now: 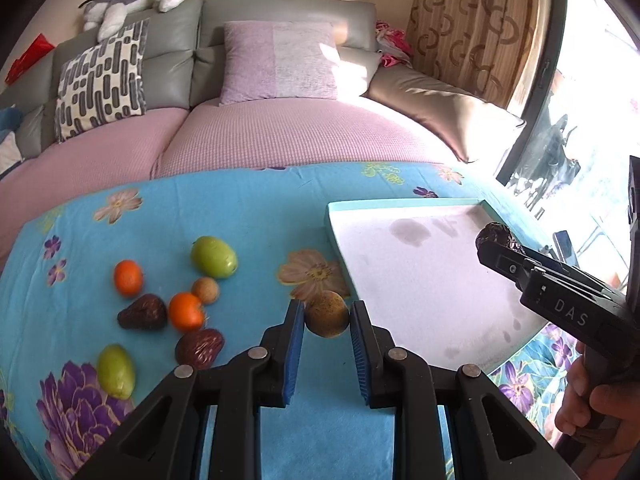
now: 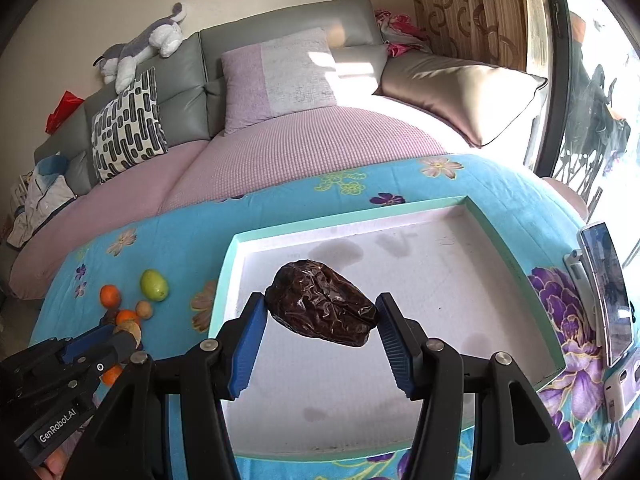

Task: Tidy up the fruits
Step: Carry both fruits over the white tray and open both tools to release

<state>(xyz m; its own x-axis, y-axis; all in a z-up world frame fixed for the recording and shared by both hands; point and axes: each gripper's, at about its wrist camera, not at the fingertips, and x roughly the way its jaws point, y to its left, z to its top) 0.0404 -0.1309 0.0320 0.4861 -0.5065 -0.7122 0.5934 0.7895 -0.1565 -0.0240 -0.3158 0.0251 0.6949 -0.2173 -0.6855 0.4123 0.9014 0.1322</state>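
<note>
Grey sofa (image 1: 192, 52) with pink covers, patterned curtain (image 1: 472, 20) — sunlight floods through the window (image 1: 592, 120).

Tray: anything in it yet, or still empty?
Empty. The tray shows only bare, stained white floor in both views. The dark date is over it, held clear of the floor in the right gripper.

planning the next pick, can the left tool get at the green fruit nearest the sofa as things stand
Probably not right away: the left tool is shut on a round brown fruit. The path itself looks free, as the green fruit sits uncovered on the blue cloth with nothing over it.
</note>
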